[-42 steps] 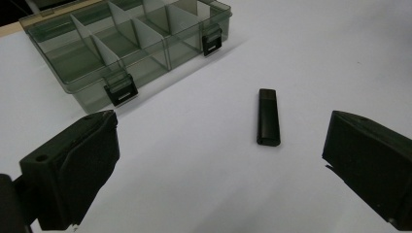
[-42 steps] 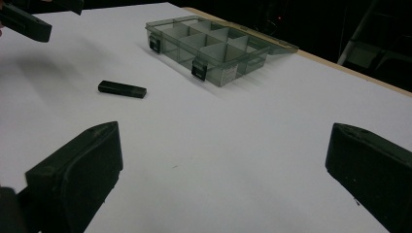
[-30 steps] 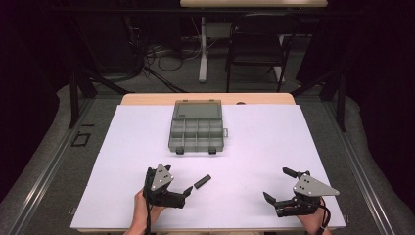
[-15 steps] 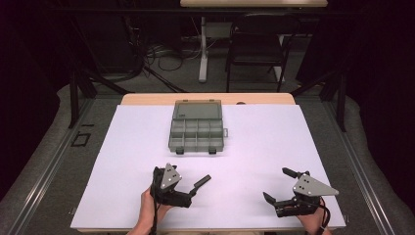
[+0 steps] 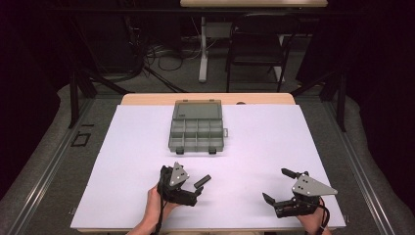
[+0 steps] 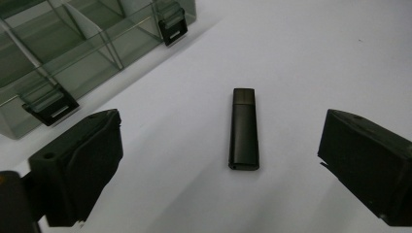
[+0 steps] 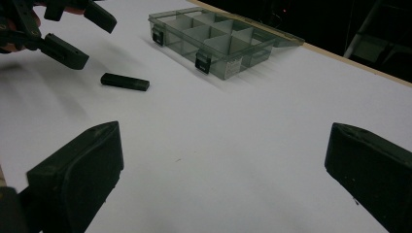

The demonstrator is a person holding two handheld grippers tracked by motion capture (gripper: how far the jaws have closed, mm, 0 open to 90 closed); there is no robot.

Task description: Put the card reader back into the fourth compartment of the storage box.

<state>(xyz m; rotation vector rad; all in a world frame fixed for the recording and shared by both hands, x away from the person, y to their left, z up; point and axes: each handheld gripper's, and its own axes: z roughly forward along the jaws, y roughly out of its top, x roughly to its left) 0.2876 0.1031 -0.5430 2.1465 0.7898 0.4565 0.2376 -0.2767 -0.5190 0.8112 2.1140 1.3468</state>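
One USB stick, one organiser box, two grippers.

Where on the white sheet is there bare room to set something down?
Widest: the stretch between the compartment box and the right hand-held gripper, out to the sheet's right edge. Also the left part, beside the box. Crowded: around the left hand-held gripper, open over the black stick, near the box's latches.

Lab: dark curtains, floor cables

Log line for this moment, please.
left gripper: open, over black USB stick | right gripper: open, idle | compartment box: open | stick: flat on table
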